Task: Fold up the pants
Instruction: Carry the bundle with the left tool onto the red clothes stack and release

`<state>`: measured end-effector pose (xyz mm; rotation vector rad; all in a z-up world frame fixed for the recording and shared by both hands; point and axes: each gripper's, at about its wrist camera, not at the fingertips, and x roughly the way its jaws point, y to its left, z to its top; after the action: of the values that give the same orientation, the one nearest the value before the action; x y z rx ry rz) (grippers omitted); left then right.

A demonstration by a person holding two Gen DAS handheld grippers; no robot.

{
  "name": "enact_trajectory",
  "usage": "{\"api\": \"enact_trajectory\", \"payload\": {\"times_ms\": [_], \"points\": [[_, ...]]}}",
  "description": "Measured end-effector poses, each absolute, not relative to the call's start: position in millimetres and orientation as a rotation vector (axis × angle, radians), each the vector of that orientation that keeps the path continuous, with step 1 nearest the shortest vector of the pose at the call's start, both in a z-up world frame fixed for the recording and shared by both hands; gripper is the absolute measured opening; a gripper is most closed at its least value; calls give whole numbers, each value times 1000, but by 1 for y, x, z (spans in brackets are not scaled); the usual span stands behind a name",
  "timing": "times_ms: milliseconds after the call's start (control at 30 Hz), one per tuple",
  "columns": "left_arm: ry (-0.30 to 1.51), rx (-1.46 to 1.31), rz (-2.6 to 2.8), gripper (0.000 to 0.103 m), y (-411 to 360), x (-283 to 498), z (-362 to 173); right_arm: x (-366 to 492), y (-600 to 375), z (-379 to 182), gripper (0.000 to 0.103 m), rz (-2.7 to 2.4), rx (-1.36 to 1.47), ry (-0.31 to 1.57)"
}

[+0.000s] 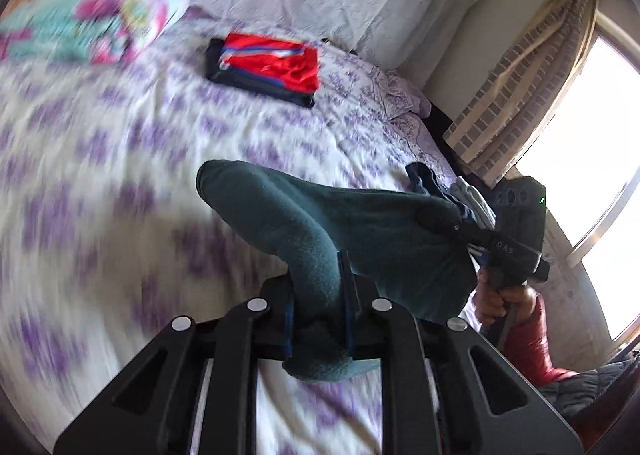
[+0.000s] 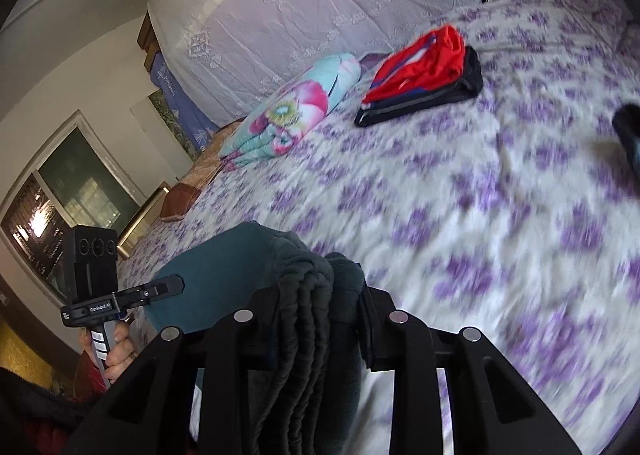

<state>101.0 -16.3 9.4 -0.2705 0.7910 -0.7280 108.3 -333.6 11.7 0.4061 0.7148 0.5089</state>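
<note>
Holding the teal pants (image 1: 320, 223) in the air above the bed (image 1: 120, 175), both grippers pinching them, keep the left gripper (image 1: 320, 319) and right gripper (image 2: 320, 331) level as you lower.

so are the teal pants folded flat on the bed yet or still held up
Held up, not yet folded flat. The pants hang bunched between the left gripper and right gripper, both shut on the fabric above the bed.

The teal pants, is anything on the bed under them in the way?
Nothing visible is. Both grippers, left gripper and right gripper, hold the teal pants above bare bedspread; the red-and-black folded stack lies farther back.
</note>
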Motion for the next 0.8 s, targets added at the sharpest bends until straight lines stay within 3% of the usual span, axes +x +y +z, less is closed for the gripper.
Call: {"api": "enact_trajectory", "payload": {"times_ms": [500, 600, 700, 733, 767, 800], "points": [[637, -165, -618, 16, -99, 409, 122, 425, -399, 116, 29, 294, 351, 545], [687, -188, -569, 17, -110, 471, 98, 492, -409, 86, 29, 215, 362, 608], [839, -185, -460, 25, -122, 531, 34, 545, -422, 20, 34, 90, 405, 710], [891, -182, -423, 29, -123, 543, 10, 548, -426, 9, 37, 90, 430, 689], [916, -198, -424, 44, -122, 549, -9, 546, -431, 0, 42, 115, 476, 644], [874, -253, -418, 50, -113, 546, -20, 544, -436, -4, 50, 124, 507, 629]]}}
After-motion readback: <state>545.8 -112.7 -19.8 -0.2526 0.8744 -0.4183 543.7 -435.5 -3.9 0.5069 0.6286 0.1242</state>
